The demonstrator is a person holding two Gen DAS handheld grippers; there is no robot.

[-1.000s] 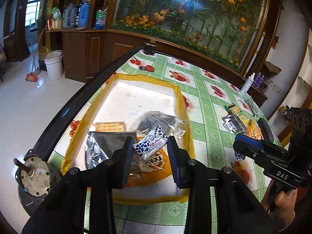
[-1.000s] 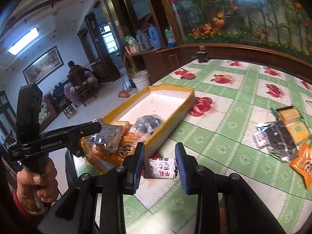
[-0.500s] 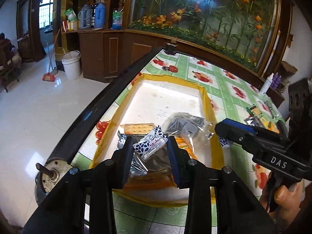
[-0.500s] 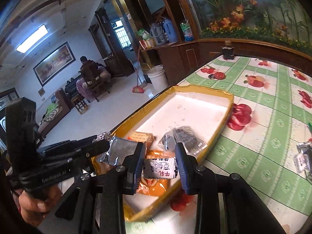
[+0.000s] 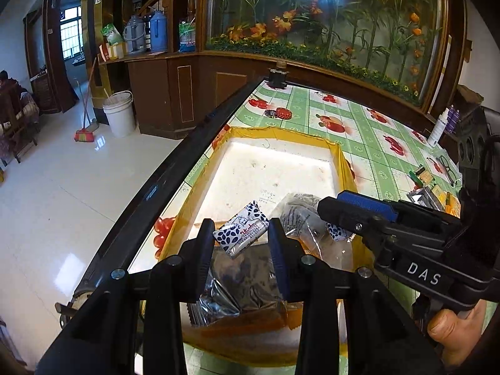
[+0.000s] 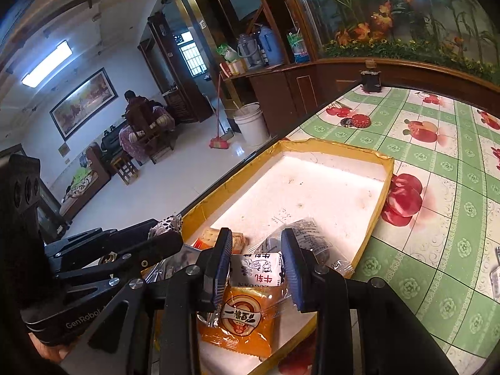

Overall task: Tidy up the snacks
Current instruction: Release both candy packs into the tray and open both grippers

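Yellow-rimmed and white-floored, the shallow foam tray (image 6: 384,168) on the green fruit-print worktop (image 6: 437,250) already holds several snacks at its near end: an orange bun packet (image 6: 240,325), a silver foil pouch (image 5: 243,287), a clear bag of dark pieces (image 6: 307,237) and a pack of crackers (image 6: 215,237). The far part of the tray is bare. The left tool (image 5: 240,243) is clamped on a small white wrapped candy with dark blue leaf print (image 5: 240,232), held above the foil pouch. The right tool (image 6: 256,268) grips a second small white candy with red characters (image 6: 259,270), held over the orange packet. Neither candy is set down yet. More packets (image 5: 431,190) lie on the worktop well apart from the tray, on the right. The sorting seems roughly midway: two releases are pending, then the remaining pile.
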